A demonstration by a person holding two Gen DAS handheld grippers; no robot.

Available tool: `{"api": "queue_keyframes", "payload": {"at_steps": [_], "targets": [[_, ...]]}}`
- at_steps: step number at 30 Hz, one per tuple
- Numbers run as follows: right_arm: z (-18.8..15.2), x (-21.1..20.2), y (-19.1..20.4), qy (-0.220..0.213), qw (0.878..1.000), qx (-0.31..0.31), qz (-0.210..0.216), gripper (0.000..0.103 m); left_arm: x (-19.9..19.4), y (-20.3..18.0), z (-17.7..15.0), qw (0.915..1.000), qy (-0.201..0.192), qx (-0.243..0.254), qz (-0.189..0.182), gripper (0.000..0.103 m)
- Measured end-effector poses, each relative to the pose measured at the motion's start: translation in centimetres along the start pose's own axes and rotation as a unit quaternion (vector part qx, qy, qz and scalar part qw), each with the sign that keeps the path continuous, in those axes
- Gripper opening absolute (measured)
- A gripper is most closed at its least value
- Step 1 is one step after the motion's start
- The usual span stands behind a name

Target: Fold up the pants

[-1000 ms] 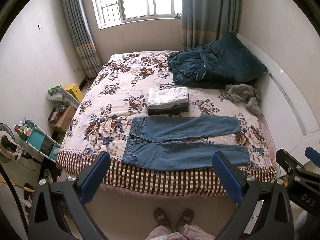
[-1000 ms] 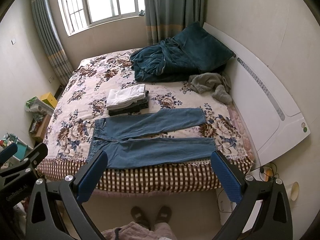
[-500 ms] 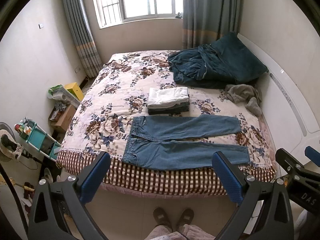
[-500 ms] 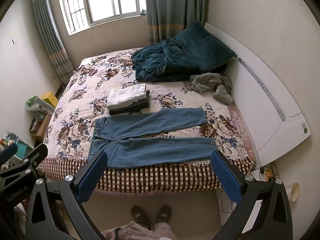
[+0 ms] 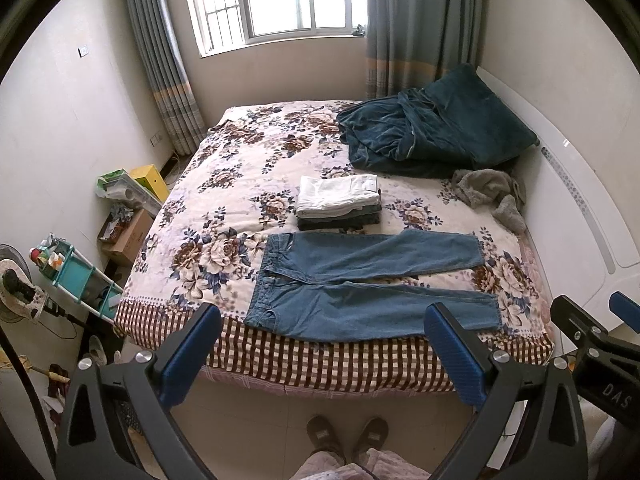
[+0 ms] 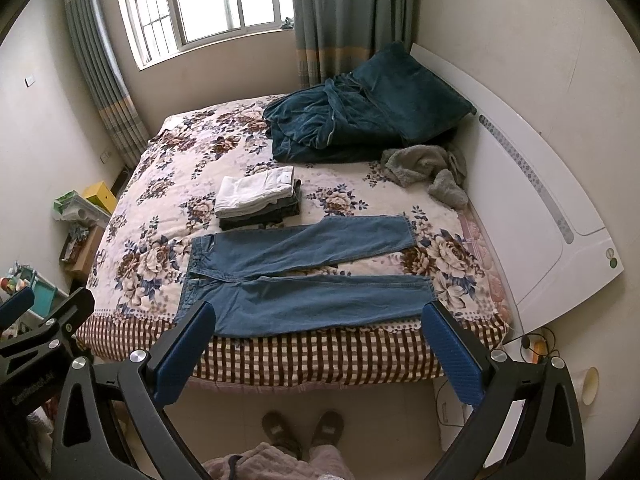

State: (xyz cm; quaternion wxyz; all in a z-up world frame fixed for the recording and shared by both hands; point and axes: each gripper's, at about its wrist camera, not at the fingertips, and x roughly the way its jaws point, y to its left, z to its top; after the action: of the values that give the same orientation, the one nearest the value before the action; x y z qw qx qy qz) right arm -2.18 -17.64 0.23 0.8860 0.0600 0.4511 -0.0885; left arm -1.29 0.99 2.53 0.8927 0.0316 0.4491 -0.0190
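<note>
Blue jeans (image 5: 368, 280) lie flat on the floral bed (image 5: 224, 208) near its front edge, waist to the left, legs spread apart to the right. They also show in the right wrist view (image 6: 304, 280). My left gripper (image 5: 322, 354) is open and empty, held above the floor in front of the bed. My right gripper (image 6: 316, 350) is open and empty, also short of the bed edge. Each gripper shows at the edge of the other's view.
A stack of folded clothes (image 5: 338, 202) sits just behind the jeans. A dark teal blanket (image 5: 424, 128) and a grey towel (image 5: 490, 194) lie by the white headboard (image 5: 576, 216). Boxes and a teal rack (image 5: 76, 276) stand left of the bed.
Both cameras have drifted very slightly; the bed sits a touch lower in view. The jeans and both grippers are otherwise unchanged.
</note>
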Motion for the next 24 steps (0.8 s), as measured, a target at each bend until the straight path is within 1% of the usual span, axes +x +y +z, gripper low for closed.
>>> {"api": "queue_keyframes", "payload": {"at_steps": [24], "targets": [[0.44,0.42,0.66,0.003,1.0,-0.002,0.003,0.103,0.08,0.26,-0.04,1.0,-0.001,0.002,-0.002,0.103]]}}
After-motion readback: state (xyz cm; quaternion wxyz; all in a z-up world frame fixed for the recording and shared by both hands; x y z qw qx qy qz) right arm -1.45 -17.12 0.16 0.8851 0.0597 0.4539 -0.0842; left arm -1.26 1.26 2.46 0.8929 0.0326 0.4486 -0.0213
